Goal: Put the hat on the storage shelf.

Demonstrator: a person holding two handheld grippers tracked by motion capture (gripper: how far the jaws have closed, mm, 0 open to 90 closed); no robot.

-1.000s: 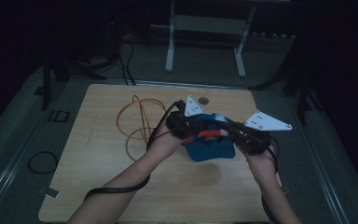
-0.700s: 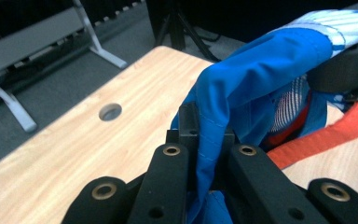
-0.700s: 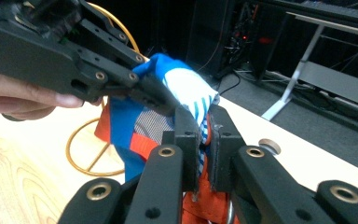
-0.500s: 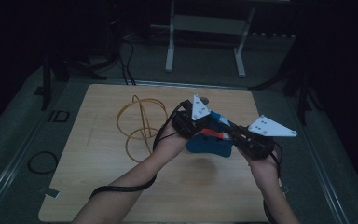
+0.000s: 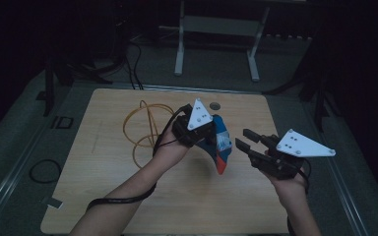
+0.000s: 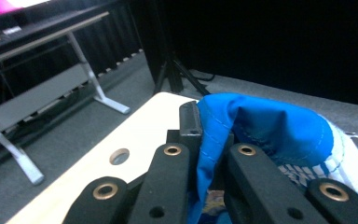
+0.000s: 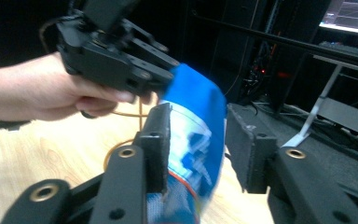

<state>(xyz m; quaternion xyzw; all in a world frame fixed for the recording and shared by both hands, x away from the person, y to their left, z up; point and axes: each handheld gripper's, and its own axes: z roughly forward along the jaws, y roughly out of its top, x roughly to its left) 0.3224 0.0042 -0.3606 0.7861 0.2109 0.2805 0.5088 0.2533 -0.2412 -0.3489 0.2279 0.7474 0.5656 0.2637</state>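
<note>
The left gripper (image 5: 207, 132) pinches a crumpled blue, white and red plastic bag (image 5: 220, 145) above the wooden table (image 5: 103, 167). The right gripper (image 5: 248, 141) stands wide, empty

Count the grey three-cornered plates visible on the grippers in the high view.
2. One tops the left gripper, which is shut on the blue bag near the table's middle; the other tops the right gripper, open, just to the right of the bag.
</note>
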